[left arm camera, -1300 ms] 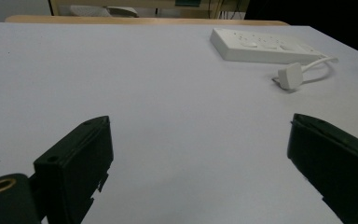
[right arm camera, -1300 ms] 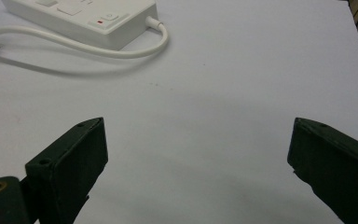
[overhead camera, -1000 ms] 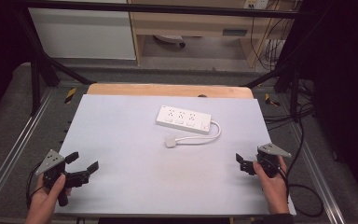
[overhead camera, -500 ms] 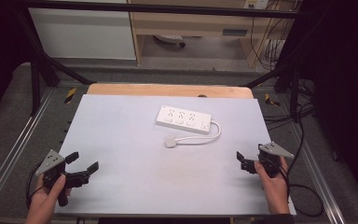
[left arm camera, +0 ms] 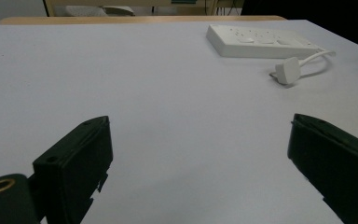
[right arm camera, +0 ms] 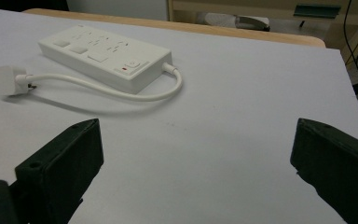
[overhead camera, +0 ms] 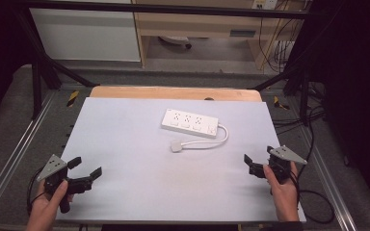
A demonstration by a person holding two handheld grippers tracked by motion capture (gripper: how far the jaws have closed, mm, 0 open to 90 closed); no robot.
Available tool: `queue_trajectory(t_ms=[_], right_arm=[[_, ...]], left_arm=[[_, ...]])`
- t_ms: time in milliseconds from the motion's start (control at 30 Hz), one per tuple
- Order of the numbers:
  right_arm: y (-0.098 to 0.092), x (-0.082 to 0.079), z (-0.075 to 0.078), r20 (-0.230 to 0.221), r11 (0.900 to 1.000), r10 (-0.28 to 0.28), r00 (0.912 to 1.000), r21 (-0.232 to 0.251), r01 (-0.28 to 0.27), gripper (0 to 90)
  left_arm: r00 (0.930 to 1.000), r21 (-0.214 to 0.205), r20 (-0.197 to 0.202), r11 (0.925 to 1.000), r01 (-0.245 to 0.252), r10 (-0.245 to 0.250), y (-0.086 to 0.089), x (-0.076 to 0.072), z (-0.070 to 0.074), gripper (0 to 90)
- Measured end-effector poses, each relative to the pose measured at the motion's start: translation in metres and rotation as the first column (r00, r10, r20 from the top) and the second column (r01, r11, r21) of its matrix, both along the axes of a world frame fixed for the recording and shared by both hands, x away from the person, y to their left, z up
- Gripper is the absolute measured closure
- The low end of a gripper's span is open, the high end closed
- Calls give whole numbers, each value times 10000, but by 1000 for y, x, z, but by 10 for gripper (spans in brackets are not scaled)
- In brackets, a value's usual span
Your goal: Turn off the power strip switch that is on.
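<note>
One power strip [overhead camera: 191,123], one plug [overhead camera: 176,146] on table [overhead camera: 125,144]; left gripper [overhead camera: 85,169], right gripper [overhead camera: 258,160] both spread, empty.

In the high view the sockets on the power strip [overhead camera: 191,123] are too small to count, and the prongs of its plug [overhead camera: 176,146] cannot be made out. The lower frame edge cuts off both forearms. In the left gripper view the strip's far end runs out of focus. In the right gripper view the frame's bottom edge crops both jaws.
</note>
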State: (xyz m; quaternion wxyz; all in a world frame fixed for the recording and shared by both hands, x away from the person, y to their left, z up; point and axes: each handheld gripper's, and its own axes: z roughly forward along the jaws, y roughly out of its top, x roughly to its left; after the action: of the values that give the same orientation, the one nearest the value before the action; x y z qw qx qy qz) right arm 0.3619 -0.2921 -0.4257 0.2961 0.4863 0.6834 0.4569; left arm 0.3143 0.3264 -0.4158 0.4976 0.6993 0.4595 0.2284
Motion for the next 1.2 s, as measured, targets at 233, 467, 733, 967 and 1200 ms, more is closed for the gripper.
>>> queue_trajectory(t_ms=[233,467,733,967,1200], right_arm=[[0,-1,2,-183,9994,127,9998,309,-121,27],[3,-2,7,-368,9996,7,9993,267,2,21],[8,0,20,-553,9982,-519,9971,258,534,37],[16,7,36,-569,9998,-87,9983,177,97,41],[25,21,48,-525,9999,169,9985,39,-167,44]], left_arm=[[10000,27,-13,10000,-22,22,0,0,0,64],[10000,105,-67,9999,25,-25,1,0,0,64],[10000,146,-90,9999,33,-31,0,0,-2,64],[9999,166,-147,9999,-37,39,0,1,-2,63],[9999,209,-156,9998,-37,40,0,1,-3,63]])
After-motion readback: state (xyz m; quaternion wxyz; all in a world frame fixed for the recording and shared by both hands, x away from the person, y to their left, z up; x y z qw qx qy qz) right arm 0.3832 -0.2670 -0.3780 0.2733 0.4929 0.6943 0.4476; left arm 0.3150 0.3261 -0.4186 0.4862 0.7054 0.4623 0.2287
